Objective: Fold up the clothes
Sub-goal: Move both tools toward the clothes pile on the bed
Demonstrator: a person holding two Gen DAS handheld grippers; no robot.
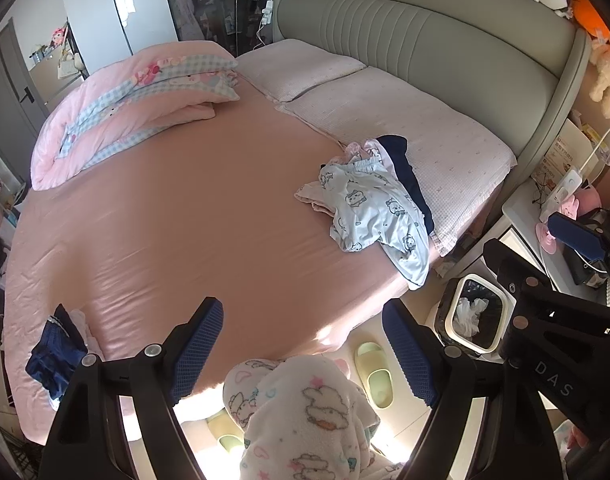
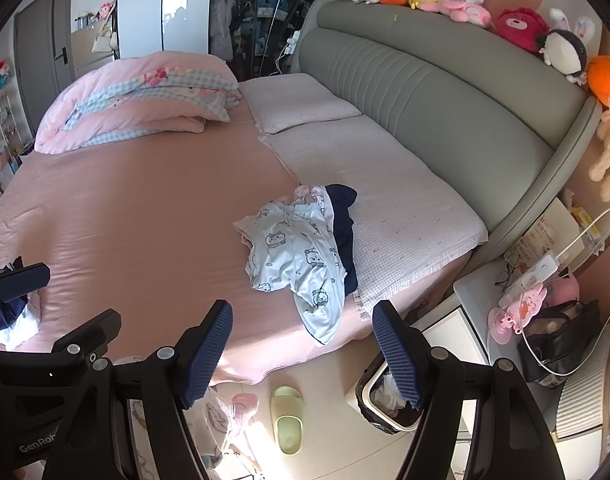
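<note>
- A small heap of clothes (image 2: 301, 248) lies on the pink bed sheet (image 2: 145, 208) near the right edge of the bed, partly over the corner of the nearer pillow (image 2: 405, 204).
- On top of the heap is a pale blue garment with cartoon animals (image 1: 379, 212); one end of it droops over the mattress edge. A dark navy piece (image 2: 343, 224) and something pink show from beneath it.
- A second, smaller bundle of navy and white cloth (image 1: 55, 354) sits near the foot-side edge of the bed, well apart from the heap.
- The left gripper (image 1: 303, 356) has its jaws spread wide with nothing between them; it is above the bed's edge, over the person's fleece-clad legs (image 1: 313, 416).
- The right gripper (image 2: 303, 354) is likewise wide open and holds nothing, and it touches no cloth.
- A folded pink quilt (image 2: 141, 100) lies at the far side, beside a second pillow (image 2: 293, 100).
- A grey padded headboard (image 2: 445, 80) carries a row of plush toys (image 2: 521, 28).
- On the floor are a green slipper (image 2: 288, 420) and a white-rimmed bin (image 1: 479, 312).
</note>
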